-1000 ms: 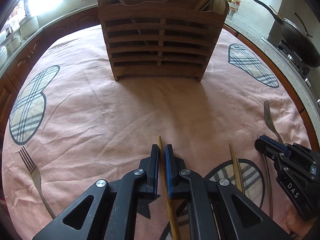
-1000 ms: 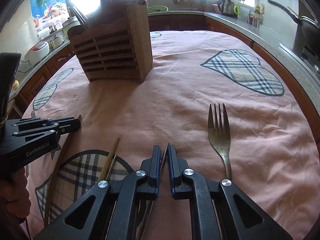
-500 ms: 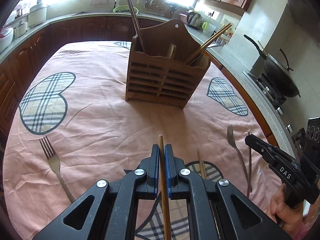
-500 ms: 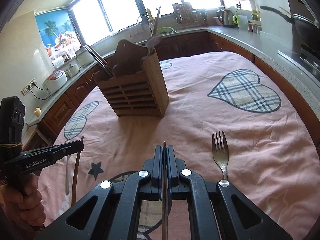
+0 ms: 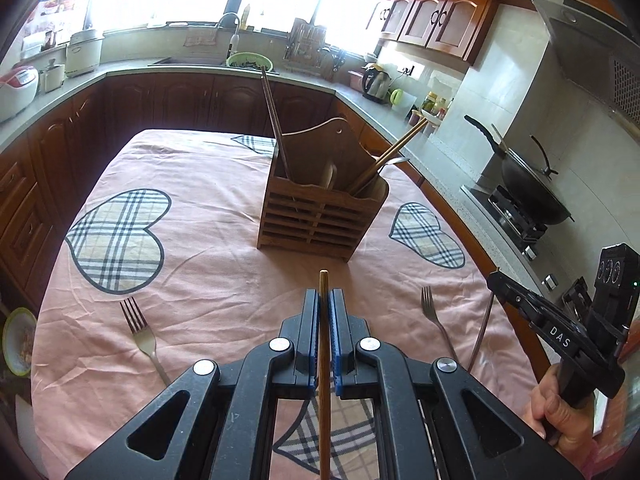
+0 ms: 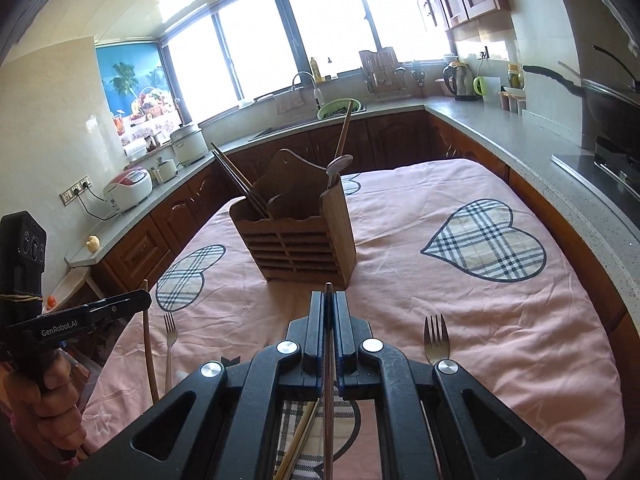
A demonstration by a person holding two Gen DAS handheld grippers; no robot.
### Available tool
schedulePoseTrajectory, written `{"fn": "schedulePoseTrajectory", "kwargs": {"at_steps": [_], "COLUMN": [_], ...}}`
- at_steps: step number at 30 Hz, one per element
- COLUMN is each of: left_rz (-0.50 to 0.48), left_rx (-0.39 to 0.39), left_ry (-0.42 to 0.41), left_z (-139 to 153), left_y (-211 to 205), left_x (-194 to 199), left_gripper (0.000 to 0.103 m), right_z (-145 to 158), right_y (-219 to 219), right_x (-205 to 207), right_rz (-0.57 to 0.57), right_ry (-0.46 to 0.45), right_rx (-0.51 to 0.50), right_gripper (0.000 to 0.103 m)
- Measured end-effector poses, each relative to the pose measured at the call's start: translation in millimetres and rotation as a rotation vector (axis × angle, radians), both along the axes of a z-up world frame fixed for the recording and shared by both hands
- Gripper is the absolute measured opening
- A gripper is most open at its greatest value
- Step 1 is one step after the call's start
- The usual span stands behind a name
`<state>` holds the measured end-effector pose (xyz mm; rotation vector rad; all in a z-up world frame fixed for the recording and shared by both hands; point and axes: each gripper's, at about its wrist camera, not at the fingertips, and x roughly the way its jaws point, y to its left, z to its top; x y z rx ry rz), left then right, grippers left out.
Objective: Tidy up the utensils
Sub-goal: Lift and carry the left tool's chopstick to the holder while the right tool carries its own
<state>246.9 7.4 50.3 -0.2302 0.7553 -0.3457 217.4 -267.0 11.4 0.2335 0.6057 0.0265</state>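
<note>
My left gripper [image 5: 325,297] is shut on a light wooden chopstick [image 5: 324,360], held in the air with its tip pointing at the slatted wooden utensil holder [image 5: 320,216]. My right gripper [image 6: 329,299] is shut on a thin dark chopstick [image 6: 328,380] and also faces the holder [image 6: 300,240]. Both hang above the pink cloth, short of the holder. The holder has chopsticks and a spoon standing in it. Each wrist view shows the other gripper at the side: the right gripper [image 5: 516,298] and the left gripper [image 6: 120,306], each with its stick hanging down.
Two forks lie on the heart-patterned pink tablecloth [image 5: 208,264]: a fork [image 5: 140,330] on the left and a fork [image 6: 436,336] on the right. More chopsticks [image 6: 300,440] lie under my right gripper. Counters, a sink and a stove with a wok [image 5: 528,188] ring the table.
Both grippers have risen off the cloth, each carrying its chopstick up. The holder now sits farther off and lower in both views, and more of the kitchen shows.
</note>
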Motion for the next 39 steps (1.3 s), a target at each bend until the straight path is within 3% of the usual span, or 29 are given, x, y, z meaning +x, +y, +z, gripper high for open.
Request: {"fn": "schedulePoseTrajectory", "kwargs": {"at_steps": [20, 25, 39], "left_rz": [0.031, 0.047, 0.063], "left_rx": [-0.019, -0.055, -0.084], "left_ry": [-0.105, -0.156, -0.2], "left_z": [32.0, 40.7, 42.8], "left_y": [23.1, 31.7, 40.2], "left_x": [-26.4, -31.8, -27.3], "left_gripper": [0.004, 0.004, 0.004], "right_z": [34.9, 41.3, 53.8], "right_y": [6.7, 7.2, 5.5], "right_x": [-12.1, -11.0, -3.6], "right_rz": [0.002, 0.003, -0.002], "right_ry": [-0.092, -0.111, -0.158], "right_rx": [-0.031, -0.033, -0.021], "right_gripper": [0.004, 0.004, 0.004]}}
